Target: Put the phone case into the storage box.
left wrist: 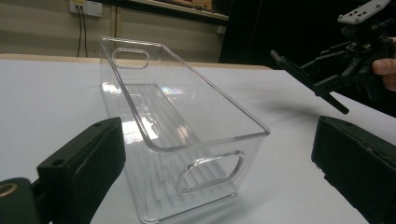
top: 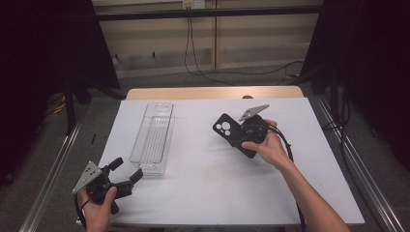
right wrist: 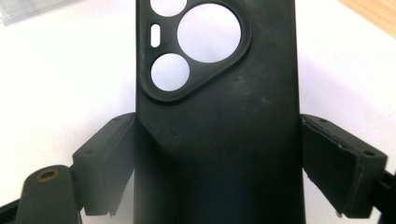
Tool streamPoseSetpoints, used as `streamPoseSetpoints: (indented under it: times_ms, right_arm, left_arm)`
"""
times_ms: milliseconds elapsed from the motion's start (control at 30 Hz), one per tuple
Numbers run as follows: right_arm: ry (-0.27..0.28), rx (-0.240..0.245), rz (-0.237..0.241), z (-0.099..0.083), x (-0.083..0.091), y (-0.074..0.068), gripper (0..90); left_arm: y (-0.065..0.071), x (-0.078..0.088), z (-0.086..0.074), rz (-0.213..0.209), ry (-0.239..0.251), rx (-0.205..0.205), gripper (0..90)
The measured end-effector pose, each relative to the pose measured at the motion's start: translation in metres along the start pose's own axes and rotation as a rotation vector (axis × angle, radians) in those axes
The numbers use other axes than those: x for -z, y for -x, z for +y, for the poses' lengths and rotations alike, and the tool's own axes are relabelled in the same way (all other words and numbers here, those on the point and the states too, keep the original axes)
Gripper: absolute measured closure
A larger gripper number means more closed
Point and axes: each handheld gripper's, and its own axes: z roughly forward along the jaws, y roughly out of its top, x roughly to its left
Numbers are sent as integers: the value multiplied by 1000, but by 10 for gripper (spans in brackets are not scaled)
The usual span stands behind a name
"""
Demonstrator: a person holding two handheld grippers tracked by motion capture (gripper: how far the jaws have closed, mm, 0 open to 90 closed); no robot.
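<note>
A black phone case (top: 231, 131) with round camera cut-outs hangs above the white table top, right of centre. My right gripper (top: 245, 137) is shut on it; in the right gripper view both black pads press the long sides of the phone case (right wrist: 219, 135). A clear plastic bin (top: 153, 136) lies long-ways on the left half of the table. My left gripper (top: 126, 170) stands open near the front left corner, its jaws pointing at the near end of the bin (left wrist: 187, 140) with nothing between them. Far off in the left gripper view the right gripper (left wrist: 345, 77) holds the case up.
The white table top (top: 208, 188) sits on a wooden table whose back edge (top: 212, 92) shows beyond it. Metal rails run along both sides. Cables trail on the floor behind, and dark curtains hang left and right.
</note>
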Motion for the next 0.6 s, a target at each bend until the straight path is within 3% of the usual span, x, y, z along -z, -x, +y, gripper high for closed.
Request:
streamPoseSetpoints:
  times_ms: [433,600]
  right_arm:
    - [170,-46,-9,-7,7,2,148]
    - [212,-58,-25,-10,9,5,148]
  left_arm:
    - [0,2,0,6,2,4,30]
    - [-1,1,0,6,2,5,30]
